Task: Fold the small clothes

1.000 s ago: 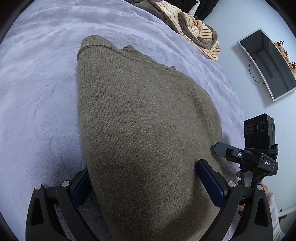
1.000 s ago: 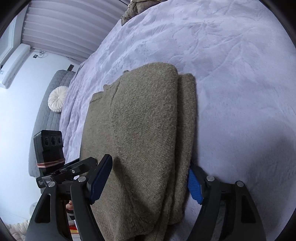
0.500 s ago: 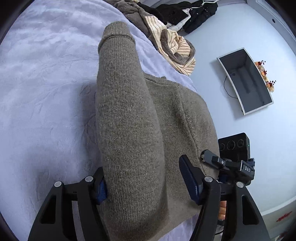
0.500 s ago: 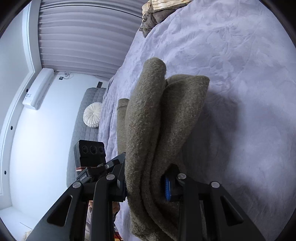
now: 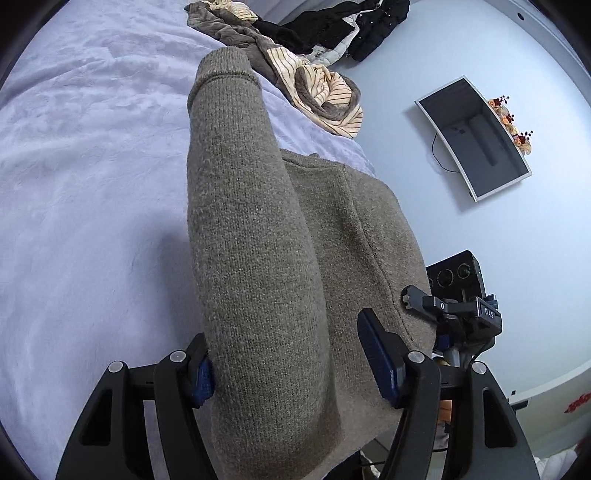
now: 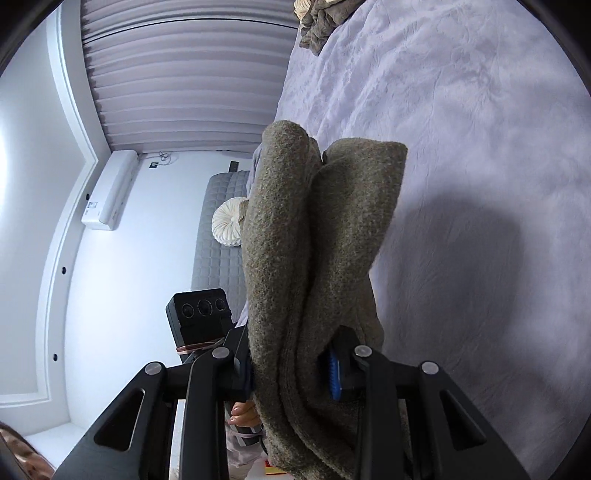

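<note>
An olive-brown knit sweater (image 5: 258,236), folded into thick layers, hangs lifted above the lavender bed (image 5: 74,184). My left gripper (image 5: 288,365) has the sweater's fold between its blue-padded fingers; the left pad touches the cloth, the right pad stands just off it. My right gripper (image 6: 291,365) is shut on the sweater's other edge (image 6: 314,240), with the folded layers bunched between its pads. The right gripper's body shows in the left wrist view (image 5: 458,306), and the left gripper's body in the right wrist view (image 6: 199,314).
A heap of striped and dark clothes (image 5: 295,62) lies at the bed's far edge, also in the right wrist view (image 6: 317,18). The lavender bedspread (image 6: 480,166) spreads below, carrying the sweater's shadow. A wall TV (image 5: 472,136), a grey sofa with a white cushion (image 6: 229,225) and blinds surround the bed.
Both grippers closed in on the folded sweater and lifted it off the bed. It now hangs in the air with its shadow on the bedspread below.
</note>
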The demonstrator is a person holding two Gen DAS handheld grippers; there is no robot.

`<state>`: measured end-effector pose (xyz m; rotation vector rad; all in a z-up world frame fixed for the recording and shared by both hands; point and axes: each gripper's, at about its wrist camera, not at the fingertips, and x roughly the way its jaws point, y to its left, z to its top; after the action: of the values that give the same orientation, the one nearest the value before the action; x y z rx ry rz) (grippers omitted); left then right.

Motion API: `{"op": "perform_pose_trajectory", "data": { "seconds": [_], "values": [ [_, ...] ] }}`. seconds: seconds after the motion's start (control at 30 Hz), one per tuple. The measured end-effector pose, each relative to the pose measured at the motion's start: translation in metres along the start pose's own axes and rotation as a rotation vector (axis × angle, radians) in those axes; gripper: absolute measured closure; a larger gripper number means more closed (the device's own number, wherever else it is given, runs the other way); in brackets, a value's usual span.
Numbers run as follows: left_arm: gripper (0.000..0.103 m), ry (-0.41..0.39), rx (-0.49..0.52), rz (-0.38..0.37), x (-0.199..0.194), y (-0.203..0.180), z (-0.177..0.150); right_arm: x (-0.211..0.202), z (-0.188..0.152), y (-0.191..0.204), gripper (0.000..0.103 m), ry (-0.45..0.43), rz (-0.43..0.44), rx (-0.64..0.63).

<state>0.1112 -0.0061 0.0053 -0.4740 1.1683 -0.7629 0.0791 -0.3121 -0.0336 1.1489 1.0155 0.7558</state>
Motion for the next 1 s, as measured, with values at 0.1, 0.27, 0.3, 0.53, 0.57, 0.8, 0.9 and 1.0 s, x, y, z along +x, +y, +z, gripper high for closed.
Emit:
{"op": "perform_pose_trajectory", "data": {
  "seconds": [0.1, 0.27, 0.3, 0.53, 0.57, 0.8, 0.9, 1.0],
  "values": [
    [0.035, 0.018, -0.023, 0.006, -0.022, 0.009, -0.029, 0.013, -0.024, -0.002, 0.071, 0.032, 0.011, 0.015],
    [0.035, 0.031, -0.073, 0.016, -0.045, 0.032, -0.079, 0.038, -0.058, -0.015, 0.071, 0.082, 0.0, 0.038],
    [0.035, 0.031, -0.08, 0.024, -0.046, 0.038, -0.089, 0.044, -0.064, -0.019, 0.071, 0.092, -0.014, 0.038],
    [0.035, -0.011, -0.097, 0.217, -0.036, 0.084, -0.135, 0.067, -0.072, -0.039, 0.069, 0.117, -0.288, -0.075],
    [0.035, -0.027, -0.096, 0.251, -0.036, 0.091, -0.14, 0.068, -0.07, -0.044, 0.069, 0.103, -0.324, -0.089],
    [0.035, -0.061, -0.143, 0.25, -0.037, 0.11, -0.148, 0.083, -0.041, -0.079, 0.071, 0.071, -0.221, 0.064],
    [0.035, -0.067, -0.093, 0.263, -0.034, 0.094, -0.139, 0.087, -0.047, -0.041, 0.075, 0.073, -0.266, -0.106],
    [0.035, -0.057, -0.051, 0.296, -0.023, 0.085, -0.135, 0.088, -0.052, -0.01, 0.075, 0.074, -0.369, -0.271]
  ]
}}
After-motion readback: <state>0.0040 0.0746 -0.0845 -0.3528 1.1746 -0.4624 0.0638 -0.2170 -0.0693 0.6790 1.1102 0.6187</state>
